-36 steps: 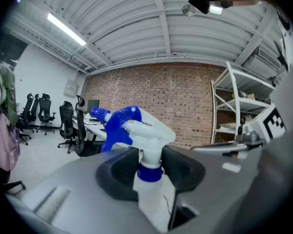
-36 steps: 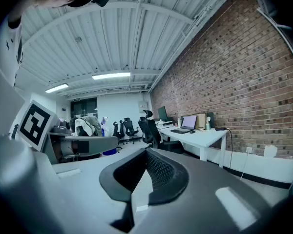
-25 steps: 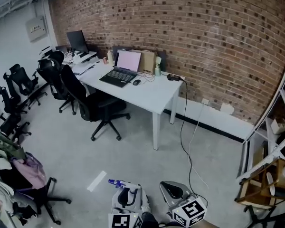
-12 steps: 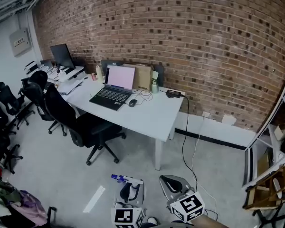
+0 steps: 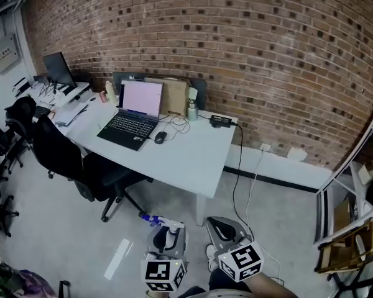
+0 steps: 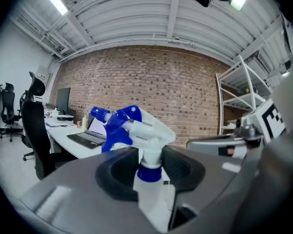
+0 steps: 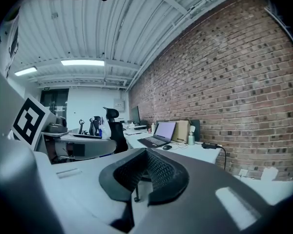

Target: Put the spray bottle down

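Observation:
The spray bottle [image 6: 147,129] is white with a blue trigger head and a blue collar. It stands upright between the jaws of my left gripper [image 6: 150,179], which is shut on its neck and body. In the head view the left gripper [image 5: 166,239] is at the bottom centre, and the bottle's blue nozzle [image 5: 150,218] pokes out to the left. My right gripper [image 5: 222,233] hangs beside it on the right. Its jaws [image 7: 135,191] are closed together with nothing between them. Both grippers are over the floor, short of the white desk [image 5: 196,163].
On the desk are an open laptop [image 5: 132,113], a mouse [image 5: 160,137], a small bottle [image 5: 191,110] and a power brick [image 5: 221,120] with a cable down to the floor. A black office chair [image 5: 81,169] stands at the desk's left. A metal shelf [image 5: 354,228] is at the right.
Both grippers and the head have travelled toward the desk, which now looms larger and nearer. The left gripper still holds the spray bottle. The chairs at the far left have slid out of view.

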Tool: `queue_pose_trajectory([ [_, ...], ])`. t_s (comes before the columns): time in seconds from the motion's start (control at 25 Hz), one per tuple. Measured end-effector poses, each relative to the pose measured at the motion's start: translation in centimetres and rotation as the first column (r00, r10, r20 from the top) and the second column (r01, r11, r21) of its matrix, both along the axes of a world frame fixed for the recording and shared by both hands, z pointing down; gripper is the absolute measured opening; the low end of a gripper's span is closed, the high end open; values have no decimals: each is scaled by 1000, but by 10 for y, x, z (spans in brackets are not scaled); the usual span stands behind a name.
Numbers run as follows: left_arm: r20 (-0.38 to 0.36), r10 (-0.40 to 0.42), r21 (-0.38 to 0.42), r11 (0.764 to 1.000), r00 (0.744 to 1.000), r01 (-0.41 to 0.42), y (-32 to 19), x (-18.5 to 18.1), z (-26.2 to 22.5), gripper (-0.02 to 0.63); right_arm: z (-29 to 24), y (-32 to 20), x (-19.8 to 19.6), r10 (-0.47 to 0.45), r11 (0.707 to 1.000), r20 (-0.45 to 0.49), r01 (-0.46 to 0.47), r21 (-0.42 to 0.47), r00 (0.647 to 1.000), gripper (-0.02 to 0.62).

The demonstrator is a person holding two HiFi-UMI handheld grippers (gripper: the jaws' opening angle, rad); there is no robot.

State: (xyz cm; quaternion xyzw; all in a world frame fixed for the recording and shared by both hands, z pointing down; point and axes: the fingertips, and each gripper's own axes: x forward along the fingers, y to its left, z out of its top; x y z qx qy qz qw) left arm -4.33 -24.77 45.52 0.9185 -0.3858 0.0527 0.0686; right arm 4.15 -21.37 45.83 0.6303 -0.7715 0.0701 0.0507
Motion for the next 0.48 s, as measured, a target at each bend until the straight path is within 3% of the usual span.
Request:
queue_pose_trajectory([
  [0.24,5,-2,-16,1000,1000,2,-98,64,-1,141,-4,-100,63,23,1000,-18,-22,17,1000,0],
  [0.48,-46,-2,26,1000,999,3,-201,142,-19,141,-15,-203,131,41,998,-32,-40,41,999,0],
])
